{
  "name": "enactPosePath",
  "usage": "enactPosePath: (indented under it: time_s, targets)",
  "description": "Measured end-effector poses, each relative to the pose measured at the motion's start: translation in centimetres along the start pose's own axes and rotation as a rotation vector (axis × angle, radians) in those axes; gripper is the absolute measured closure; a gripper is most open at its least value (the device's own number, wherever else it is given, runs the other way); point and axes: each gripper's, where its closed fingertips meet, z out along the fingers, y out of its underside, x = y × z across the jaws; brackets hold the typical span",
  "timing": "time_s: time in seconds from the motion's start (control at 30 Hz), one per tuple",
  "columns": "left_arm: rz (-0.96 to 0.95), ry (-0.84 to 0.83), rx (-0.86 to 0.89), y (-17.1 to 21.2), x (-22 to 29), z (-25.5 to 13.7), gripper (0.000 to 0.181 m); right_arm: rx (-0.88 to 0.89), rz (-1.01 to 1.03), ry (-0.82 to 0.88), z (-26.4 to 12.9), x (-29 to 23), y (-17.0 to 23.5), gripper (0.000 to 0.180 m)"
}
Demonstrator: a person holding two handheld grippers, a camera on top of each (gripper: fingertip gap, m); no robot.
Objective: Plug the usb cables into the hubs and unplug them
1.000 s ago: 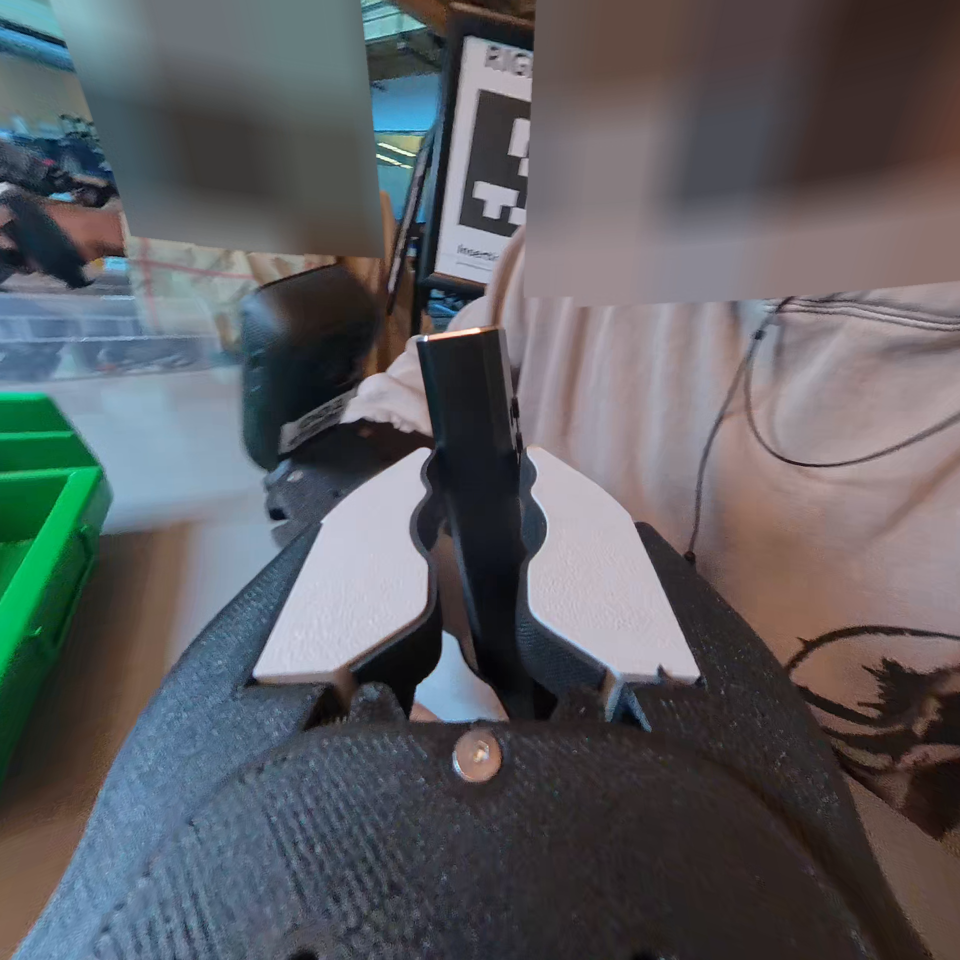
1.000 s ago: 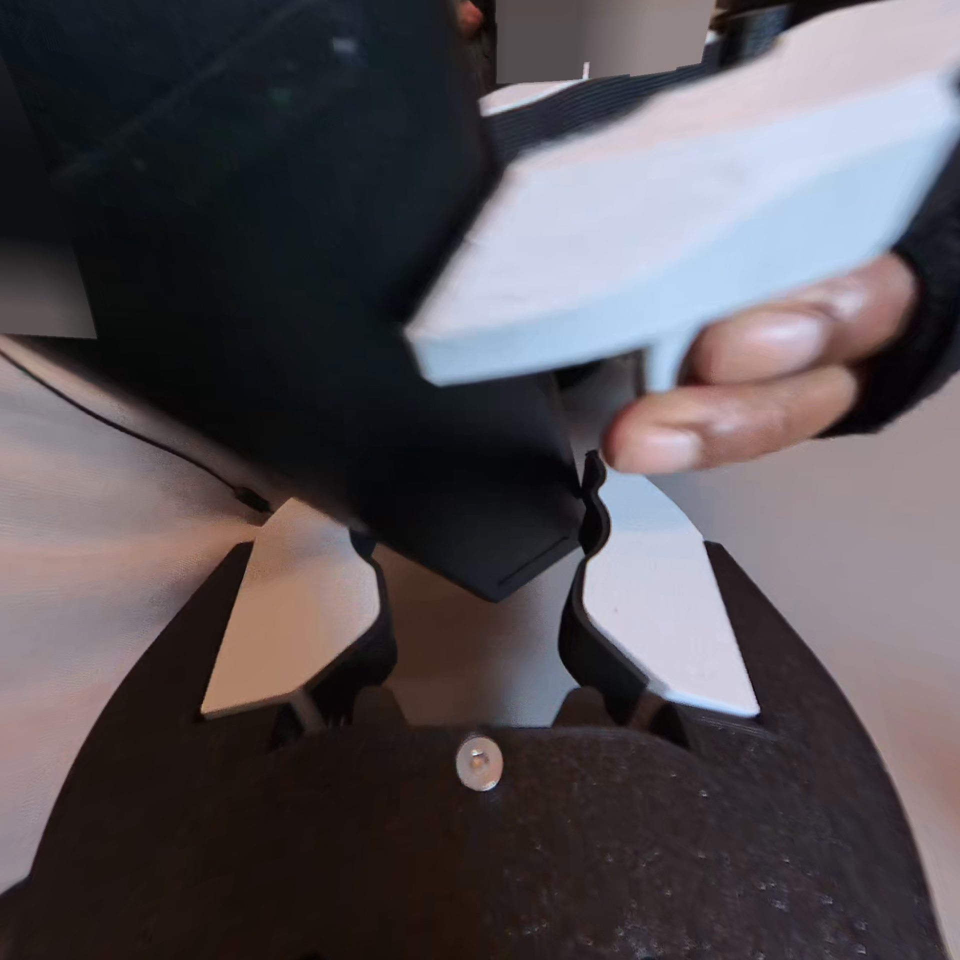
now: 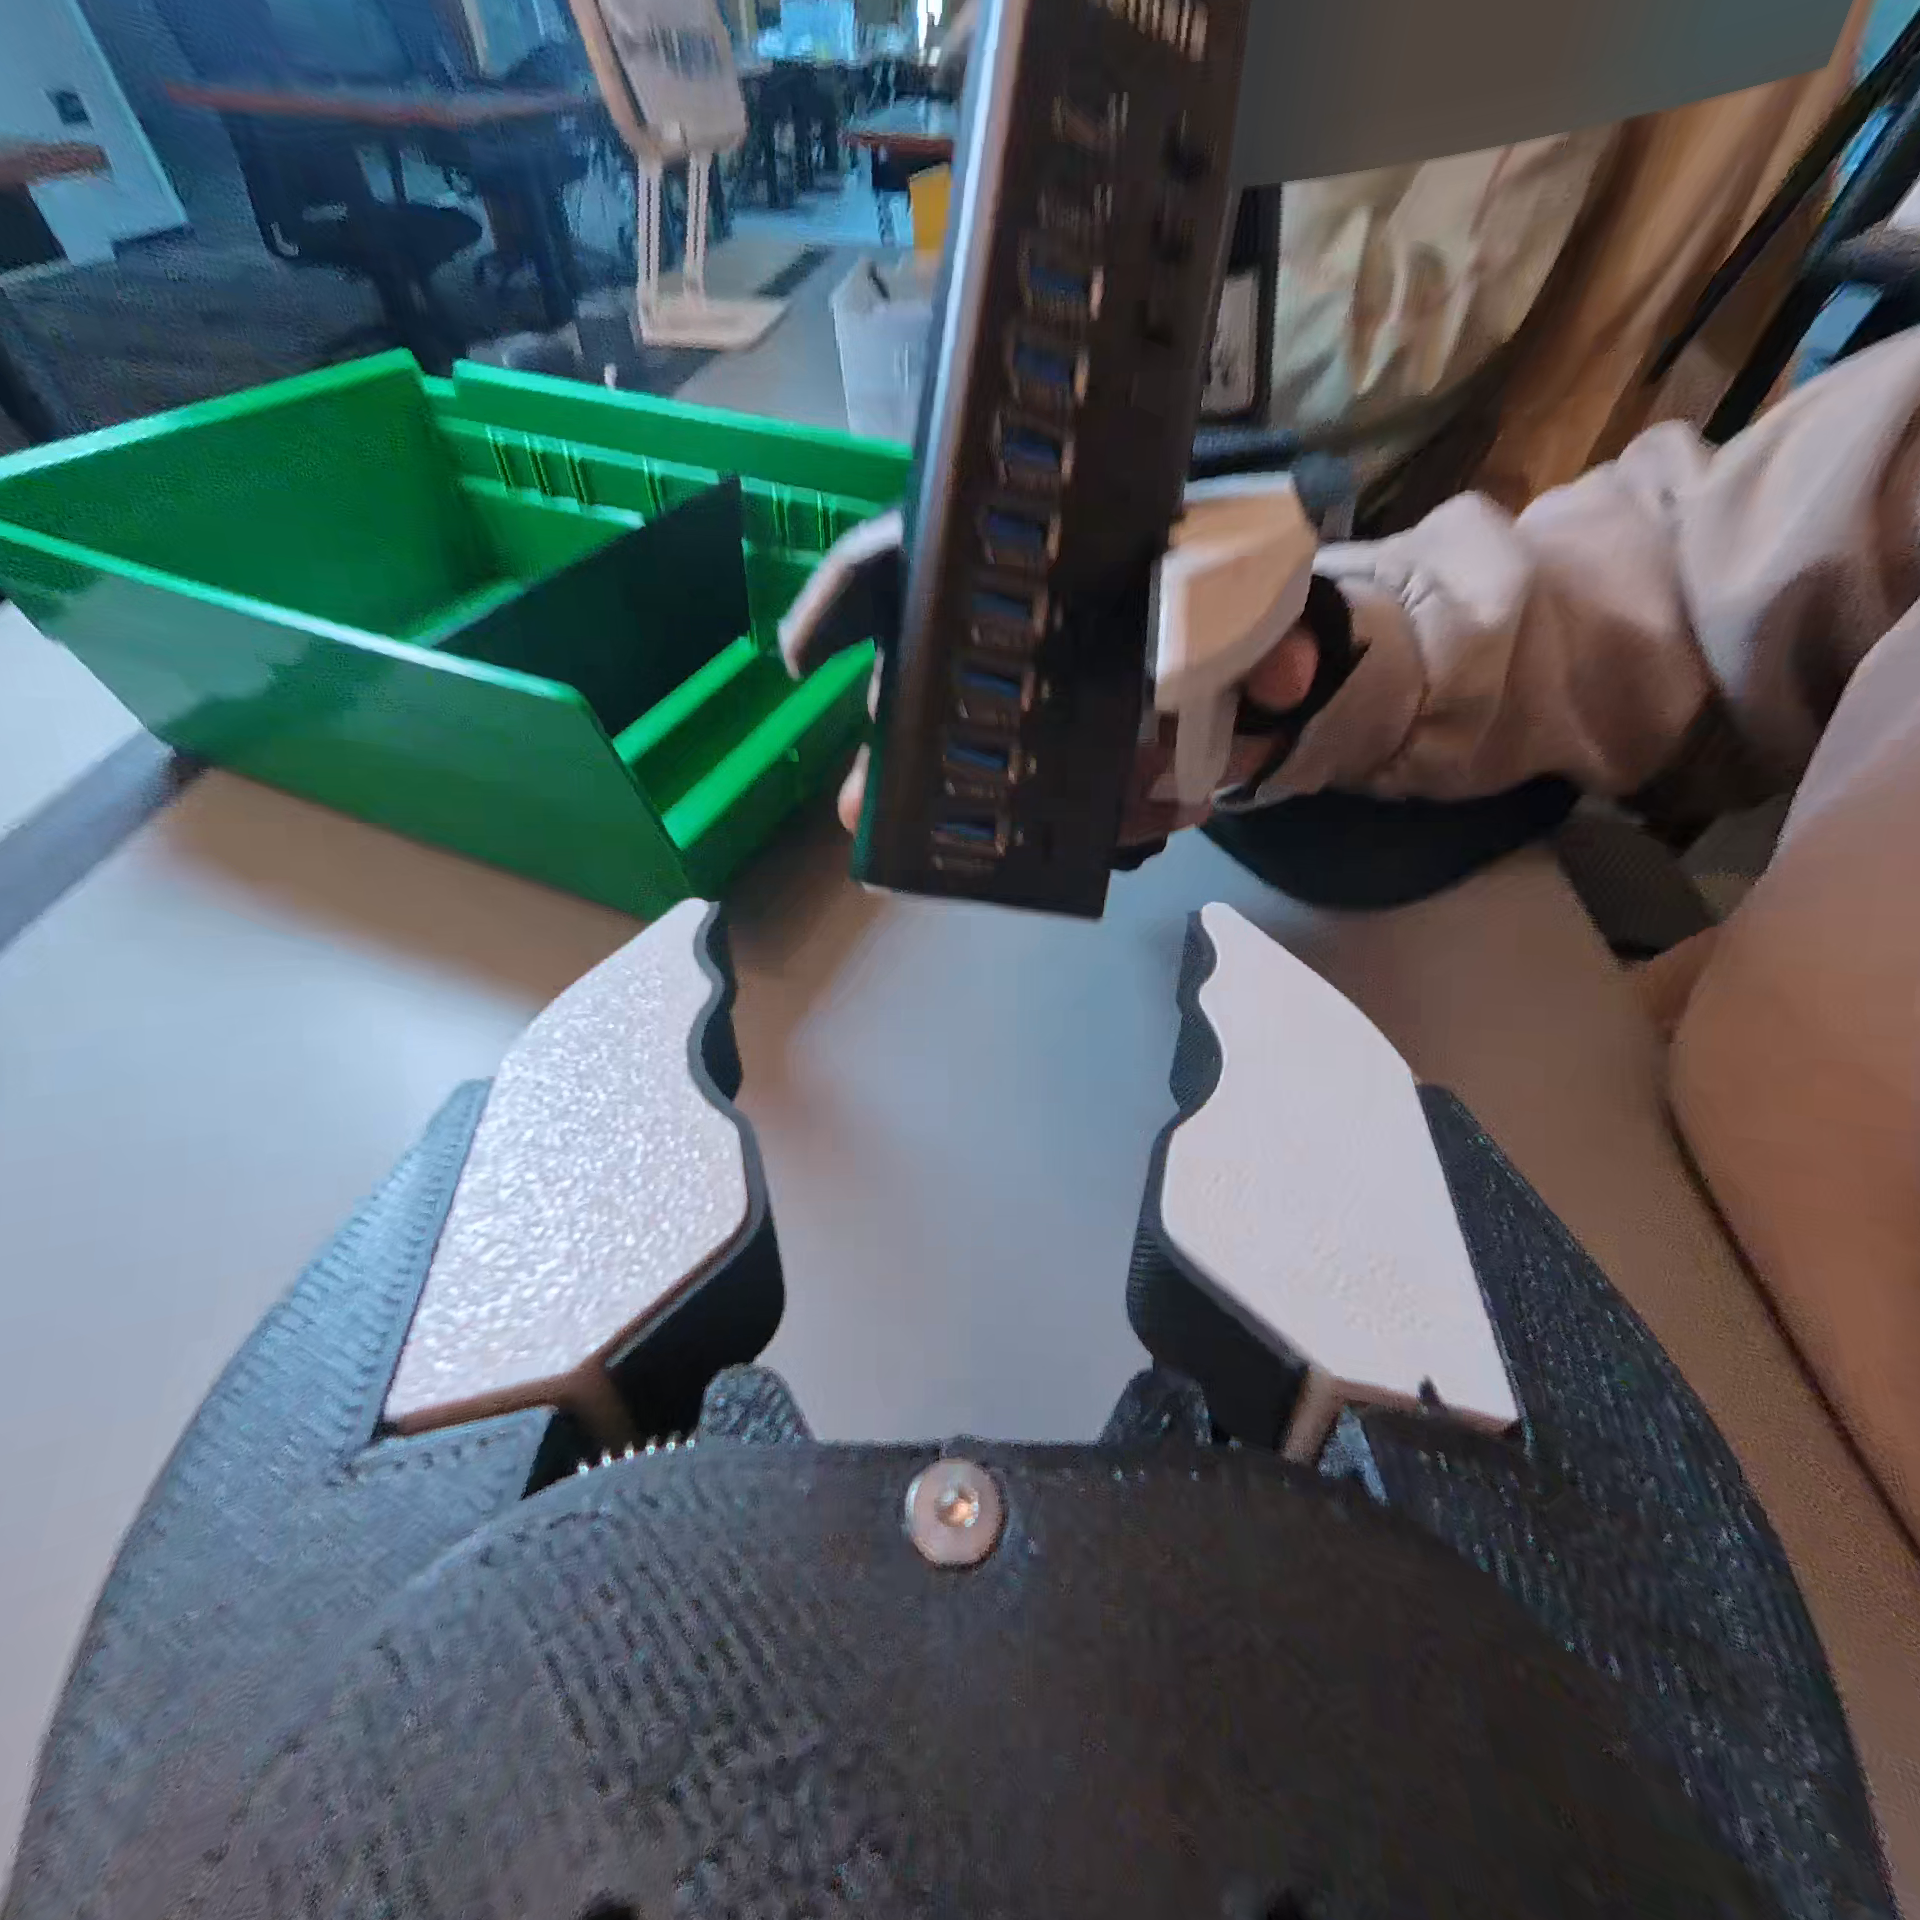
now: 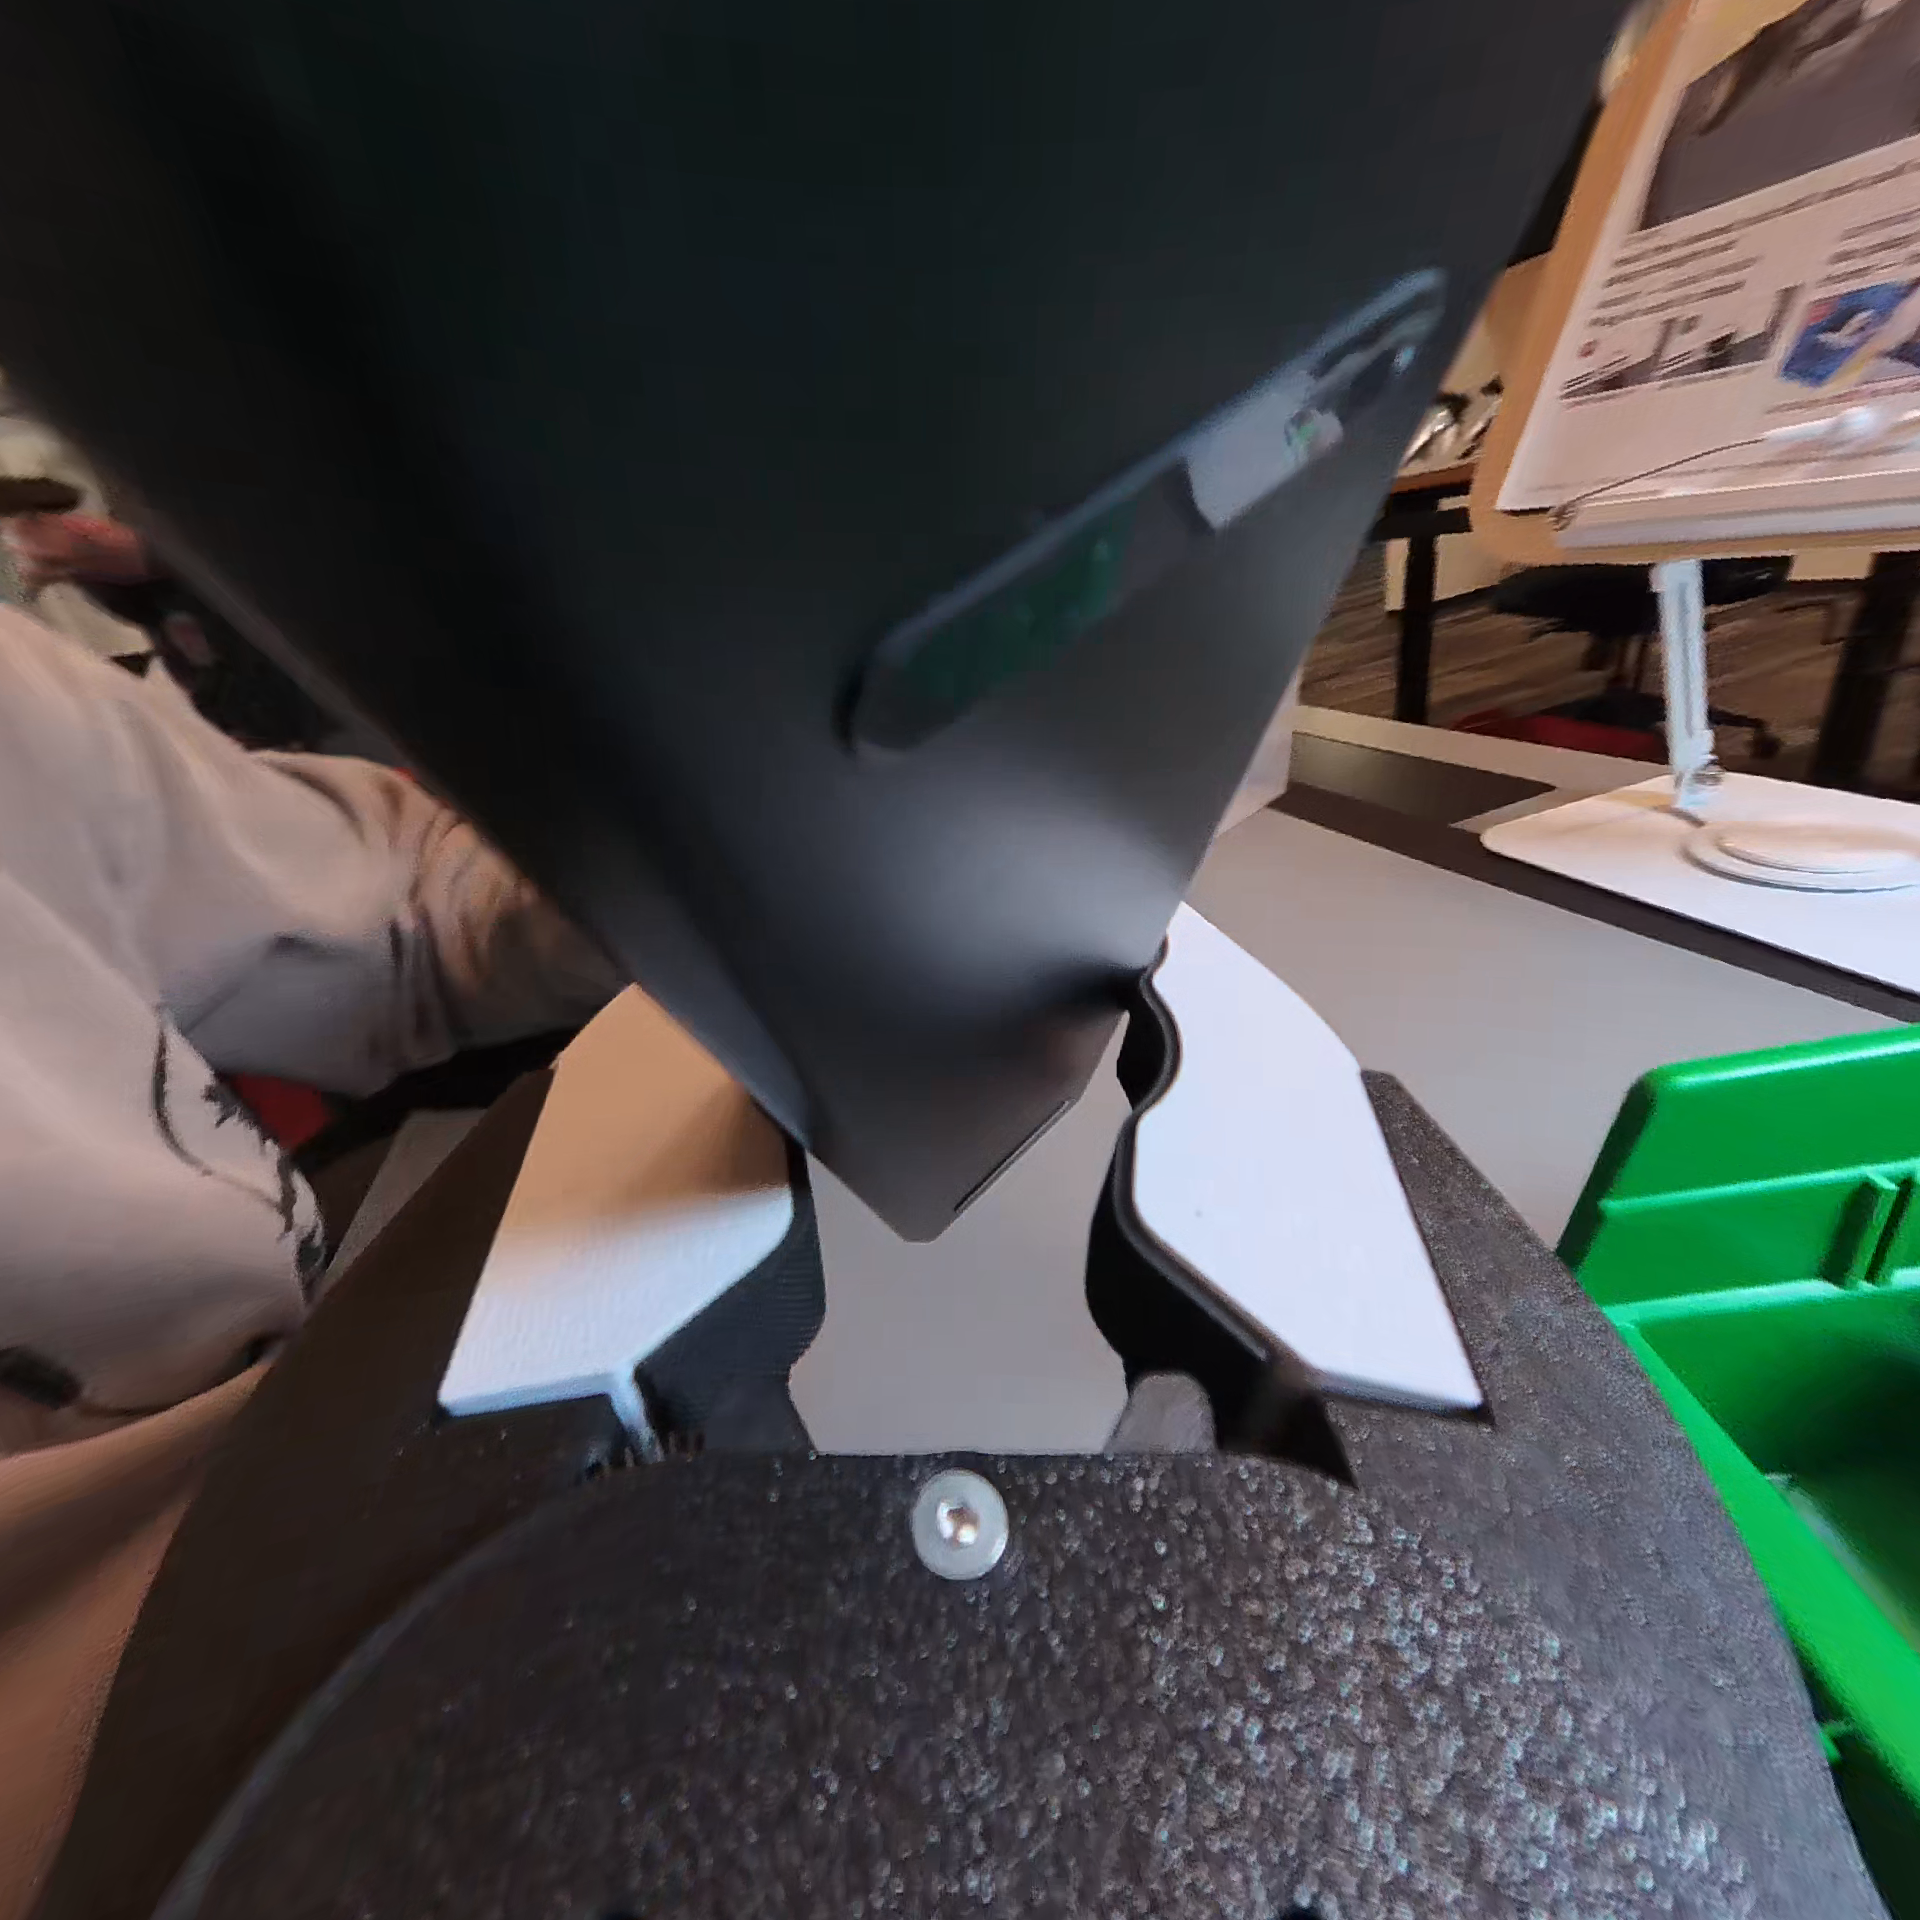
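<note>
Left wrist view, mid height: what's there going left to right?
Green bin → black usb hub, held upright by the right tongs → person's pale sleeve.

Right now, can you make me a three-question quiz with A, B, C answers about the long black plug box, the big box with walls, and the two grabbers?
1. Where is the USB hub?
A. Lying in the bin
B. Held up in the right gripper
C. Flat on the table

2. What colour is the bin?
A. Green
B. Red
C. Yellow

3. How is the left gripper?
A. Shut on a cable
B. Shut on the hub
C. Open, with nothing in it

Answers:
1 B, white fingers clamp the hub on both sides above the table.
2 A, its walls are bright green.
3 C, only bare table shows between its spread fingers.
</note>
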Motion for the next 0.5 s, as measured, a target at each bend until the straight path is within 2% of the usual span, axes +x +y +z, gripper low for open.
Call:
enactPosePath:
  time_s: [0.17,0.3,0.5]
  targets:
    - [-0.051,-0.048,-0.072,3.5,1.2,2.4,0.092,0.05,0.0,0.064,1.4,-0.6,0.7,0.117]
    - [0.112,-0.163,-0.095,3.6,0.6,2.7,0.113,0.06,-0.032,0.077,2.3,-1.7,1.0,0.117]
    - [0.087,-0.068,-0.063,3.0,1.8,1.8,0.119,0.029,-0.046,0.027,2.2,-2.7,0.9,0.116]
